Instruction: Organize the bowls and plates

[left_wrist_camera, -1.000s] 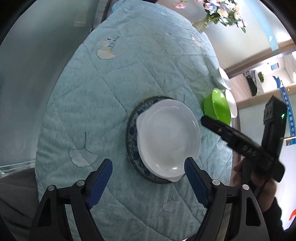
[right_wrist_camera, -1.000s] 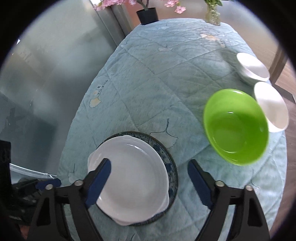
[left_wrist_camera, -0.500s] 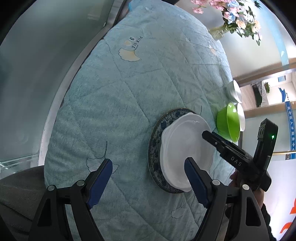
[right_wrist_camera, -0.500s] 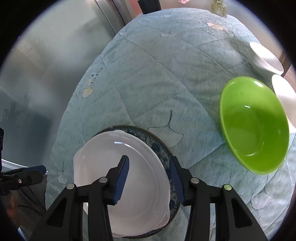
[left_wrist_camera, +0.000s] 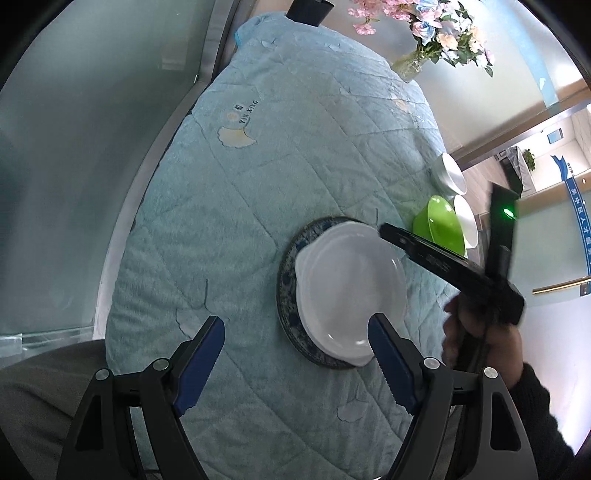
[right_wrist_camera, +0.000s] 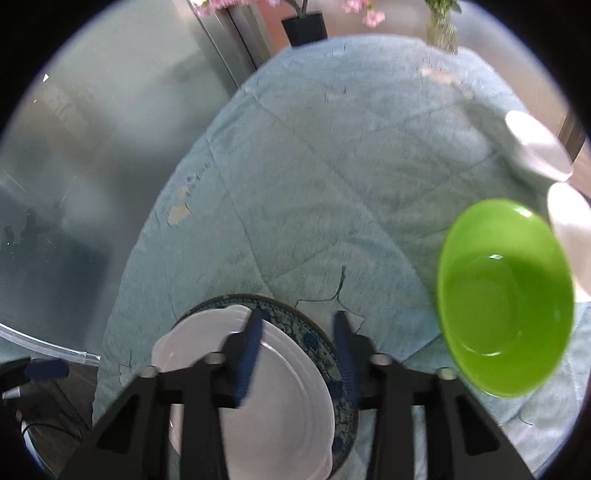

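A white plate lies on a wider blue-patterned plate on the quilted teal tablecloth. My left gripper hangs open above the cloth at the plates' near edge, holding nothing. My right gripper points steeply down with its jaws closing. One finger is over the white plate and the other just outside the blue plate, whose rim lies between them; the pads do not press on it. A green bowl sits to the right.
Two white bowls stand beyond the green bowl near the table's right edge. A flower vase and a black pot are at the far end. A glass wall runs along the left. A hand holds the right gripper.
The right gripper's jaws have narrowed from wide apart and it has sunk onto the plates' right rim. The left gripper has drawn back and upward. The plates and bowls have stayed put.
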### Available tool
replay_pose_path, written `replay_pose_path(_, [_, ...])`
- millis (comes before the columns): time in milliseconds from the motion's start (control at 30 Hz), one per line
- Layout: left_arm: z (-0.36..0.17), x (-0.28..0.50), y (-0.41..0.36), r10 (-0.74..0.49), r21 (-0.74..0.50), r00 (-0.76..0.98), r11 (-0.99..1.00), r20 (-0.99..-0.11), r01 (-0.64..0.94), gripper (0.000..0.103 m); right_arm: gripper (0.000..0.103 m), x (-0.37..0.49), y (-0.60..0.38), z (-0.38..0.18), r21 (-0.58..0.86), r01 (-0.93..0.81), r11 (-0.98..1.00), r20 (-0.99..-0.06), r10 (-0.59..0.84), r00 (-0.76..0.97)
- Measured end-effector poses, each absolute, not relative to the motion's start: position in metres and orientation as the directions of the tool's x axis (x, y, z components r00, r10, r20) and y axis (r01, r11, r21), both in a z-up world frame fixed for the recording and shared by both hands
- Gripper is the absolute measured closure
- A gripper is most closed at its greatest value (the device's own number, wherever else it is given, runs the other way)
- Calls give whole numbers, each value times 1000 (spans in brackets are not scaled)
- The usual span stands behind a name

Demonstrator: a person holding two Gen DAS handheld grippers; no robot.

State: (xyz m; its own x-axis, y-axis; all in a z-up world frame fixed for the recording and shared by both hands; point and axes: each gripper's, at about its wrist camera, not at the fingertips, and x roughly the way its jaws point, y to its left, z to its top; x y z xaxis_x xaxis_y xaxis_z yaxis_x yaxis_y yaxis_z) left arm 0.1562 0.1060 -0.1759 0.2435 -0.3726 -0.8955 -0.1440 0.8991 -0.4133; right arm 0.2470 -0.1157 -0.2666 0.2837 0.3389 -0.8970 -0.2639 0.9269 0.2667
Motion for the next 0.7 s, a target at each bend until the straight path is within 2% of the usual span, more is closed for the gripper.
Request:
replay_pose_path(233, [-174, 152, 96, -352, -388, 233, 913, -906, -127, 25, 74, 244, -124, -263, 324, -225, 919, -884, 378, 274])
replay_pose_path(267, [-173, 153, 94, -349, -384, 237, 915, -907, -125, 25, 71, 241, -129, -258, 328, -216, 920, -878, 381, 289])
replay_pose_path(333, [-170, 157, 88, -337, -373, 247, 920, -908, -117, 25, 51, 236, -144, -242, 329, -190, 925, -866, 376, 331])
replay_pose_path(367, [-169, 159, 85, -327, -364, 252, 925, -911, -113, 23, 34, 233, -154, -232, 331, -175, 927, -854, 373, 364])
replay_pose_path(400, [-167, 161, 80, -312, -348, 262, 932, -913, -103, 23, 23, 228, -166, -223, 329, -159, 931, -840, 366, 400])
replay_pose_path(533, [-160, 179, 51, -301, -325, 275, 945, -913, -43, 20, 20, 208, -225, -197, 300, -85, 950, -815, 302, 495])
replay_pose_path(633, [-155, 207, 19, -304, -310, 274, 951, -912, 22, 20, 18, 197, -268, -203, 310, -12, 951, -836, 279, 473])
replay_pose_path(700, [-155, 230, -5, -319, -310, 263, 948, -911, 73, 20, 7, 187, -290, -214, 333, 10, 943, -847, 295, 442])
